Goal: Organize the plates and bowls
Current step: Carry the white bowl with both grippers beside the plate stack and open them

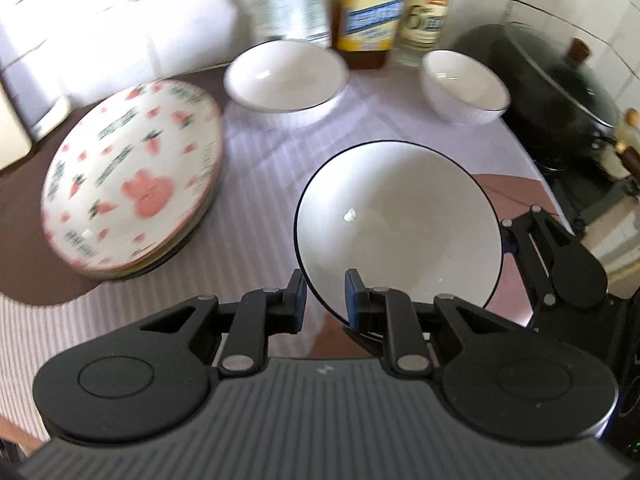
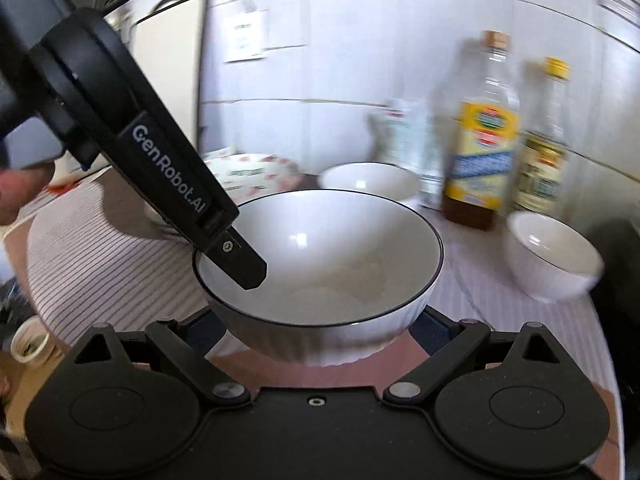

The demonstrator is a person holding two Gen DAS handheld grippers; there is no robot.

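A white bowl with a dark rim point(image 1: 396, 216) hangs tilted above the striped mat point(image 1: 260, 152). My left gripper point(image 1: 324, 294) is shut on its near rim, one blue pad inside and one outside. In the right wrist view the left gripper's inner finger point(image 2: 240, 256) reaches into the same bowl point(image 2: 320, 252). There, my right gripper point(image 2: 316, 332) stands wide around the bowl's ribbed underside, pads against both sides. A stack of pink rabbit-patterned plates point(image 1: 132, 176) lies at the left. Two more white bowls sit at the back, a wide one point(image 1: 286, 76) and a small one point(image 1: 464, 84).
Oil and sauce bottles point(image 1: 372, 12) stand against the tiled wall behind the bowls. A black lidded pan point(image 1: 560, 92) sits at the far right beyond the mat's edge. A pale board point(image 2: 172, 64) leans at the back left. A hand point(image 2: 20, 196) shows at the left edge.
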